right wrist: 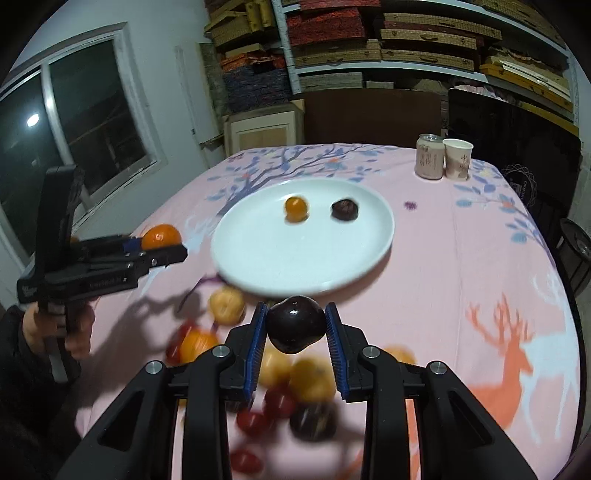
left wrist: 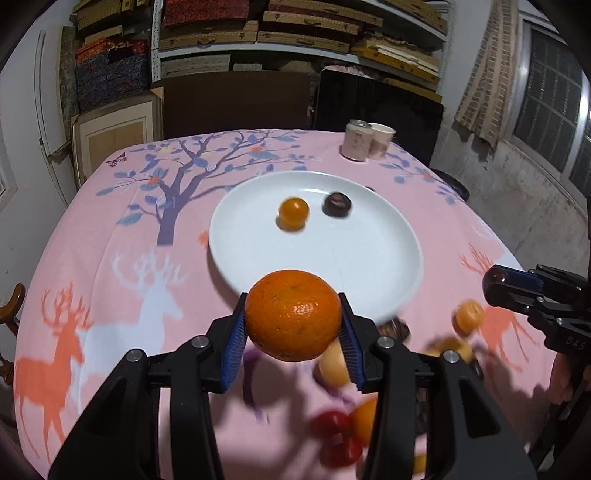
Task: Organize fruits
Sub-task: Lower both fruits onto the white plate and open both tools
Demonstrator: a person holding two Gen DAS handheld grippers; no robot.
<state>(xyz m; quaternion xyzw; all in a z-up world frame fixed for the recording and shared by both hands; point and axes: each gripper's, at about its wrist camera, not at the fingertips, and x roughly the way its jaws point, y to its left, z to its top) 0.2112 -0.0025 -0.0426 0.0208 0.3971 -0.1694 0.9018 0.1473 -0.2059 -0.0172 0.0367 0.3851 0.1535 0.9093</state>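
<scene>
My left gripper (left wrist: 292, 323) is shut on a large orange (left wrist: 293, 314), held above the near rim of a white plate (left wrist: 369, 254). My right gripper (right wrist: 295, 325) is shut on a dark plum (right wrist: 295, 323), also raised just short of the plate (right wrist: 258, 254). On the plate lie a small orange fruit (left wrist: 293, 213) and a dark round fruit (left wrist: 337, 204). Below both grippers, blurred loose fruit (right wrist: 295, 384) lies on the pink tablecloth: orange, yellow, red and dark pieces. In the right wrist view the left gripper (right wrist: 162, 243) with its orange (right wrist: 161, 236) shows at the left, held by a hand (right wrist: 79, 328).
A can (right wrist: 429, 157) and a paper cup (right wrist: 457, 158) stand at the far right of the table. The pink tablecloth (right wrist: 480, 240) with deer and tree prints covers the table. Shelves of stacked boxes (left wrist: 258, 33) fill the wall behind. The right gripper (left wrist: 517, 288) shows at the left wrist view's right edge.
</scene>
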